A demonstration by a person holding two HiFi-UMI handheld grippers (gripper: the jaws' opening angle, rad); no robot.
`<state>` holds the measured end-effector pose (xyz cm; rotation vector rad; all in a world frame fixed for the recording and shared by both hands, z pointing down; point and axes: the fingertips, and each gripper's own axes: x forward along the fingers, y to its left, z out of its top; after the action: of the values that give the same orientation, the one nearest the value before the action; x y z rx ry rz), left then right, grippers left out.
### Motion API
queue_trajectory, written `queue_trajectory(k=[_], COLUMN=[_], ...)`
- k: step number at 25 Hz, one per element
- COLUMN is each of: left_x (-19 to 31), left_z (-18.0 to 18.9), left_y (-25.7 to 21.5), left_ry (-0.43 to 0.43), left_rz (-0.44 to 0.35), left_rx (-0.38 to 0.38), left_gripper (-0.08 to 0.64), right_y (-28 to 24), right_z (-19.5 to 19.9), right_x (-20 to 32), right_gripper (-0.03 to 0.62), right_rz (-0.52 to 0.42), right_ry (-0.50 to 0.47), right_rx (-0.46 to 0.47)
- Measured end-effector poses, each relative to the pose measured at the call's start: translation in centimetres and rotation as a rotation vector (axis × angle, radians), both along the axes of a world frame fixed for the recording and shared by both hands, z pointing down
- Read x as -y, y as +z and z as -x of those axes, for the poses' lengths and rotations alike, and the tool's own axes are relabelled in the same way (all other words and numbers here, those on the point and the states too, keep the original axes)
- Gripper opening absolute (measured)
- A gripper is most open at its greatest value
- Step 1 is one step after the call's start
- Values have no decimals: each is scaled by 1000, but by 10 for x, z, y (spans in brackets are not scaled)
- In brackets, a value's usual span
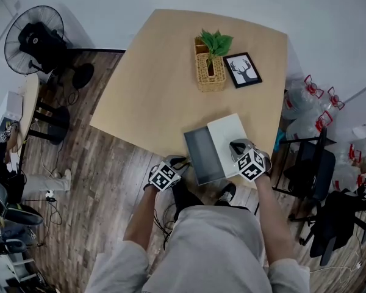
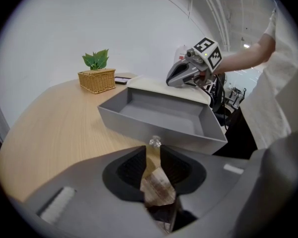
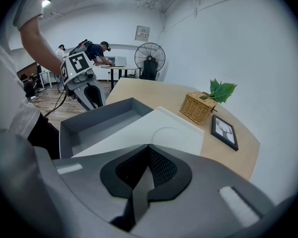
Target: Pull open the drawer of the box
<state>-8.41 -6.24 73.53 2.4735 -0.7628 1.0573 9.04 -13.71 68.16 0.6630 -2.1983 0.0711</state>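
Observation:
A white box [image 1: 229, 133] lies at the table's near edge, and its grey drawer [image 1: 204, 154] stands pulled out to the left and is empty. In the left gripper view the drawer [image 2: 159, 114] carries a small clear knob [image 2: 155, 143] on its front. That knob sits just ahead of my left gripper [image 2: 153, 150], whose jaws stand a narrow gap apart without touching it. My left gripper [image 1: 178, 163] is beside the drawer front. My right gripper [image 1: 236, 144] is shut and empty over the box's white top [image 3: 154, 130].
A wicker basket with a green plant [image 1: 211, 72] and a framed deer picture [image 1: 243, 69] stand at the table's far side. A floor fan [image 1: 33, 38] is at the left. A black chair [image 1: 317, 170] and water jugs [image 1: 305, 102] crowd the right.

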Motion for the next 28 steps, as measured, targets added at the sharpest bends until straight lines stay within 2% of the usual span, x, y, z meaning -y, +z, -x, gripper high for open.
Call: queue_trajectory(k=[5, 10, 24, 28], left_x=[3, 1, -12, -20], left_z=[2, -10, -5, 0], left_y=[-1, 4, 6, -3], left_ry=[-46, -28, -43, -103], left_rz=[-11, 13, 34, 9], left_rx=[6, 19, 29, 24], left_gripper=[146, 146, 133, 133], right_y=[-1, -1, 0, 0], right_z=[-1, 0, 0, 0], right_x=[1, -2, -1, 0], right_gripper=[-2, -2, -2, -2], right_rz=[-6, -10, -9, -6], right_ry=[5, 6, 5, 5], right_rx=[-3, -3, 0, -1])
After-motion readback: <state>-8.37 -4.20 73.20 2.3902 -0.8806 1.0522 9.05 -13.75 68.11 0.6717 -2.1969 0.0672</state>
